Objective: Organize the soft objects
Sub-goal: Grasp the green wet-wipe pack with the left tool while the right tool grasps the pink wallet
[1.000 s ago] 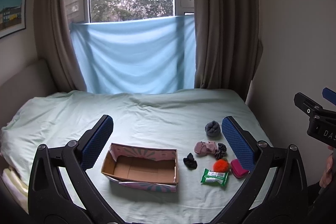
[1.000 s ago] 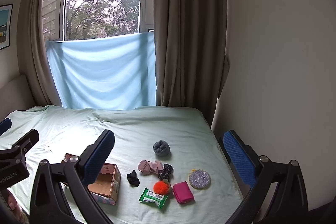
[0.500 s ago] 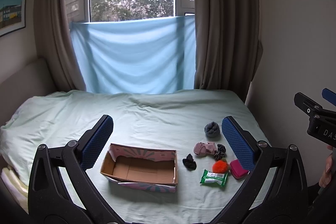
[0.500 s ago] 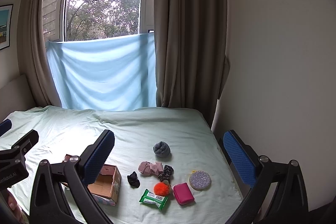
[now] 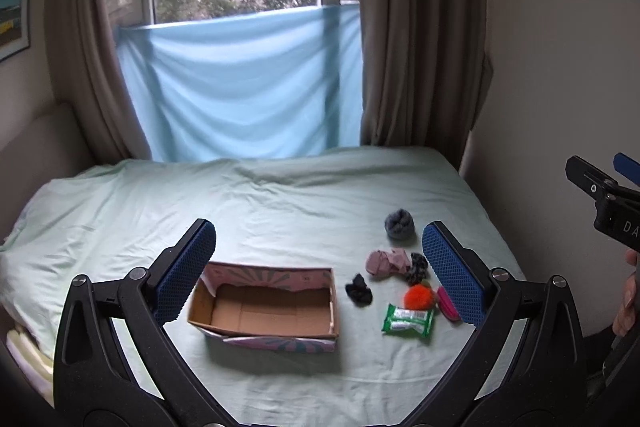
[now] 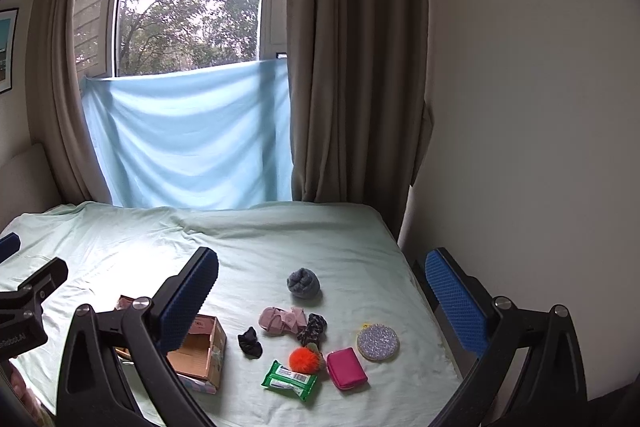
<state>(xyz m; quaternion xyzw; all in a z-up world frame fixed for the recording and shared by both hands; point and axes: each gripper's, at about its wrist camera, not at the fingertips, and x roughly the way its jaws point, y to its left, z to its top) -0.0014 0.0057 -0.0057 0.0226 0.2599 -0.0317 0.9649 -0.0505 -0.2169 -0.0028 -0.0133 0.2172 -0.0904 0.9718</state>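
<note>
Both claws are spread wide and hold nothing: the left gripper (image 5: 318,263) hangs above the empty open-topped cardboard box (image 5: 266,303), the right gripper (image 6: 320,291) above the cluster of soft things just right of it. The small black fabric scrunchie (image 6: 250,343) lies nearest the box, closer to the right claw.

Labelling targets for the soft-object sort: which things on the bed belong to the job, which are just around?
Job:
cardboard box, empty
grey sock ball
pink cloth bundle
patterned scrunchie
black scrunchie
orange pom-pom

Likely bystanders:
green wipes pack
magenta pouch
glitter disc
blue sheet over window
</note>
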